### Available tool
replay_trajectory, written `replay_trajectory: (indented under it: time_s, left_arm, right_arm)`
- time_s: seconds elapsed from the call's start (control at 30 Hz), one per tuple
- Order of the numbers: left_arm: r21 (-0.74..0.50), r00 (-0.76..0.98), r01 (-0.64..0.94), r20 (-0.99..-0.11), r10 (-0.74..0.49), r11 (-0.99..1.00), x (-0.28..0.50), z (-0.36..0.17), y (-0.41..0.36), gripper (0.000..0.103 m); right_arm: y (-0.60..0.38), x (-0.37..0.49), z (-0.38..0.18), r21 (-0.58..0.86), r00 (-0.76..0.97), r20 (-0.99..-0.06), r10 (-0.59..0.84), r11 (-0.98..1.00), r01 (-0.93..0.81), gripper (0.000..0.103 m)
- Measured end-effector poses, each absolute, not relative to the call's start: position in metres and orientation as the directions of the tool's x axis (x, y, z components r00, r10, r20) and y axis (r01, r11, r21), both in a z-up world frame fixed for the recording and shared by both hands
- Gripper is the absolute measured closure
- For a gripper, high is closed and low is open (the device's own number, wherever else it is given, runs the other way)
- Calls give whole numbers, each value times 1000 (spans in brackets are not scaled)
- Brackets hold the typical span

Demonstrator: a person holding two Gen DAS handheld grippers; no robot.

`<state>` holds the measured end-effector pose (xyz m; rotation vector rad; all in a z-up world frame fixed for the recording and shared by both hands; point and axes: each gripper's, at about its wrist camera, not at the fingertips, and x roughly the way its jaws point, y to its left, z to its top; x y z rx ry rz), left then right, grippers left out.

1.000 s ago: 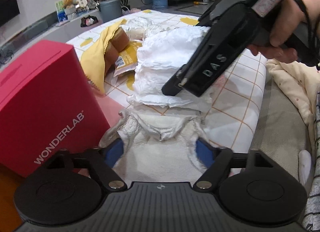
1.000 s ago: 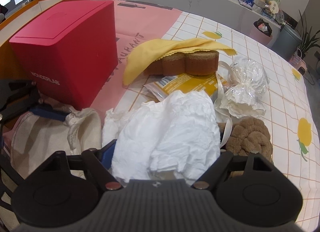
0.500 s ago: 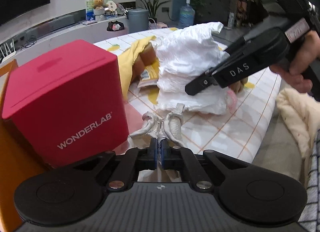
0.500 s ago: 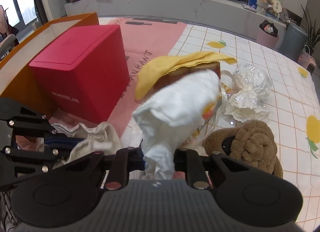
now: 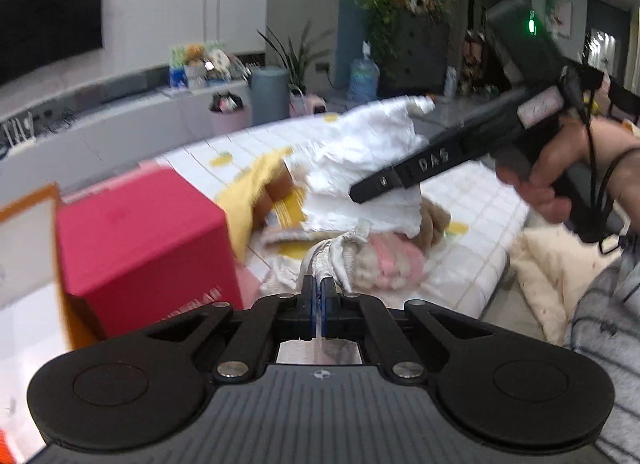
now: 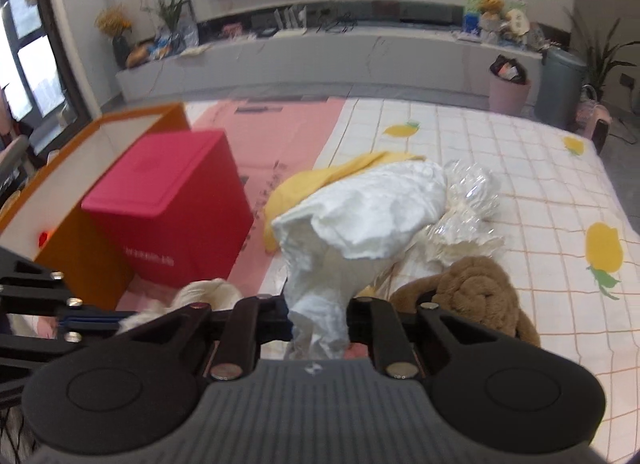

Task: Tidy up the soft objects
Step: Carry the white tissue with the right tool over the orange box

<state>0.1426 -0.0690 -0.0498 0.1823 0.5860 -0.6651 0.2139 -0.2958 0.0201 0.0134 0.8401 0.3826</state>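
Observation:
My left gripper (image 5: 319, 296) is shut on a cream fuzzy cloth (image 5: 340, 254) and holds it lifted above the table; the cloth also shows in the right wrist view (image 6: 208, 292). My right gripper (image 6: 318, 320) is shut on a crumpled white cloth (image 6: 360, 220) and holds it raised; the left wrist view shows that cloth (image 5: 368, 168) hanging from the right gripper (image 5: 384, 184). A brown plush toy (image 6: 476, 292) lies on the lemon-print tablecloth (image 6: 540, 168). A yellow cloth (image 6: 320, 180) lies over a brown sponge (image 5: 276, 188).
A red WONDERLAB box (image 6: 168, 208) stands at the left beside an open orange box (image 6: 80, 168). A crinkled clear plastic wrap (image 6: 472, 188) lies behind the white cloth. A pink fluffy item (image 5: 396, 260) lies near the table's front edge. A cream blanket (image 5: 556, 264) lies off the table's right.
Both grippers have risen with their cloths. The left gripper closed on the cream cloth and the right on the white cloth, lifting them off the table and uncovering the brown plush.

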Motion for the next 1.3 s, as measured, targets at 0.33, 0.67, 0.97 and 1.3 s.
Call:
replay_trajectory:
  time_s: [0.33, 0.67, 0.97, 1.3]
  left_arm:
    - [-13, 775, 546, -371, -512, 837, 113, 34, -28, 101]
    - [-236, 933, 232, -222, -284, 944, 105, 87, 71, 101]
    - [-300, 947, 29, -297, -122, 954, 115, 61, 134, 101]
    - [-319, 923, -11, -367, -113, 948, 117, 35, 158, 101]
  right_arm:
    - [-283, 188, 75, 171, 714, -609, 345, 937, -306, 89]
    - [-209, 143, 169, 210, 782, -417, 463, 887, -412, 89]
    - [-95, 131, 188, 168, 683, -417, 600, 789, -591, 89]
    - [-13, 169, 98, 208, 497, -627, 600, 744, -635, 89]
